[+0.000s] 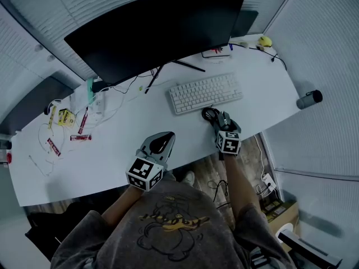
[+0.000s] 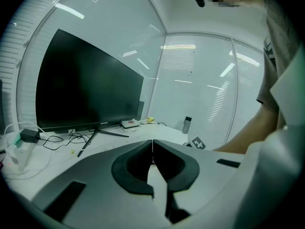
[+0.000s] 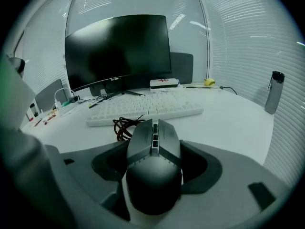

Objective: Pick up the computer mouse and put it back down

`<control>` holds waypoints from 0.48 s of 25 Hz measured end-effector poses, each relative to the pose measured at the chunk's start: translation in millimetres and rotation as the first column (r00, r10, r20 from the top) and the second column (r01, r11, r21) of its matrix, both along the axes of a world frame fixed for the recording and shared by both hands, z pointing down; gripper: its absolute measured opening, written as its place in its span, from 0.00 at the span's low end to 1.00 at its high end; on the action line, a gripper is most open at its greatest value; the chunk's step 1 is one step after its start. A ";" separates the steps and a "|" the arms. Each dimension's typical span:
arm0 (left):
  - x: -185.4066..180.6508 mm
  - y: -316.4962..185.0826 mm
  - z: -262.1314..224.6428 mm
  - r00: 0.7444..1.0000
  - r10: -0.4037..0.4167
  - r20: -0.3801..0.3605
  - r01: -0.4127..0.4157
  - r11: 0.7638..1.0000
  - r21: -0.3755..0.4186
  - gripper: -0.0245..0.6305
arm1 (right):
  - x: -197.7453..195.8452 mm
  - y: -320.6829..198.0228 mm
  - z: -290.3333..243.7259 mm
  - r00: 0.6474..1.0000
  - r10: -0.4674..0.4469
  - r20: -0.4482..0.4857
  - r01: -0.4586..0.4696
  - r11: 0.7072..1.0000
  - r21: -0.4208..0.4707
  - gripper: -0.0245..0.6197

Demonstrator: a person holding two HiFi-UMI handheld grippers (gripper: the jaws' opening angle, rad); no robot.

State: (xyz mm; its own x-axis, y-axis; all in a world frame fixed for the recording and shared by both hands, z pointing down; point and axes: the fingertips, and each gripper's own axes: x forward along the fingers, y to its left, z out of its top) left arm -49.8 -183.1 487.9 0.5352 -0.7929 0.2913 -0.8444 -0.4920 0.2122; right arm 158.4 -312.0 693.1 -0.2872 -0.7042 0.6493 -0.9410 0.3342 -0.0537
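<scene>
Mouse pinched at the desk's front edge

We clamp our right gripper's (image 3: 153,152) dark, curved pads on the flanks of the angular, matte grey computer mouse (image 3: 152,178). It sits by its coiled cable (image 3: 125,127), before the pale keyboard (image 3: 143,109) on the smooth white desk (image 3: 228,123). Our left gripper's (image 2: 152,147) jaws sit pressed together, empty.

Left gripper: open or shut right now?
Shut. In the left gripper view the left gripper has its jaw tips meeting, with nothing between them.
</scene>
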 end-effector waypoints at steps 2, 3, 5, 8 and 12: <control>-2.3 0.1 0.6 1.000 -0.003 -0.001 0.003 1.000 -0.003 0.07 | 1.2 0.9 4.8 1.000 0.005 -0.006 -0.005 1.000 -0.011 0.52; -3.5 0.1 1.1 1.000 -0.005 -0.001 0.005 1.000 -0.005 0.07 | 1.4 1.4 6.4 1.000 0.009 -0.006 -0.009 1.000 -0.012 0.52; -5.6 -0.1 2.7 1.000 -0.010 -0.005 0.010 1.000 -0.009 0.07 | 1.0 1.6 7.6 1.000 0.012 -0.004 -0.012 1.000 -0.009 0.52; -6.2 0.1 4.2 1.000 -0.014 -0.013 0.014 1.000 -0.013 0.07 | 0.0 1.0 7.6 1.000 0.008 0.000 -0.008 1.000 -0.010 0.53; -4.6 1.1 5.3 1.000 -0.012 -0.023 0.012 1.000 -0.015 0.07 | 0.1 1.6 9.5 1.000 0.005 0.012 -0.004 0.999 -0.034 0.53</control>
